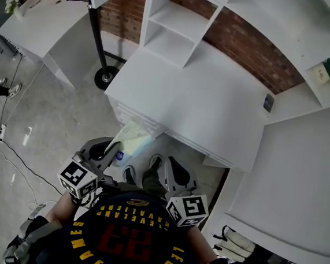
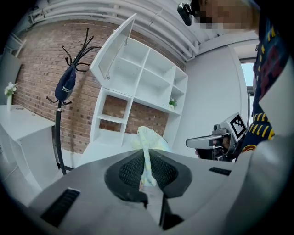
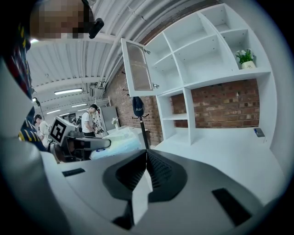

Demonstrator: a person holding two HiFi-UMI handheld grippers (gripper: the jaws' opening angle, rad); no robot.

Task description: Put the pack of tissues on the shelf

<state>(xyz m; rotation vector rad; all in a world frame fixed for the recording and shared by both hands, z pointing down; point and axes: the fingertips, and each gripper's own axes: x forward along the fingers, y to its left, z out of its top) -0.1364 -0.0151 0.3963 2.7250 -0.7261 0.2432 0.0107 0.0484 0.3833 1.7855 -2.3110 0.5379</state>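
Note:
The pack of tissues [image 1: 132, 137] is a soft pale green and white packet, held low in front of the white shelf unit [image 1: 181, 25]. My left gripper [image 1: 112, 150] is shut on its near edge. In the left gripper view the thin edge of the pack of tissues [image 2: 147, 153] is pinched between the dark pads, and its top points toward the shelf unit's lower compartments [image 2: 112, 117]. My right gripper [image 1: 164, 167] hovers just right of the pack, shut with nothing in it; its pads [image 3: 156, 170] meet. From the right gripper view the pack of tissues [image 3: 115, 147] sticks out of the left gripper [image 3: 98, 143].
A wide white counter [image 1: 203, 97] runs below the shelf unit, with a small dark object [image 1: 268, 102] on it. A black coat stand [image 2: 64, 92] with a dark bag stands to the left. A cabinet door [image 3: 138, 66] hangs open. A potted plant [image 3: 245, 58] fills one compartment. Cables [image 1: 2, 136] cross the floor.

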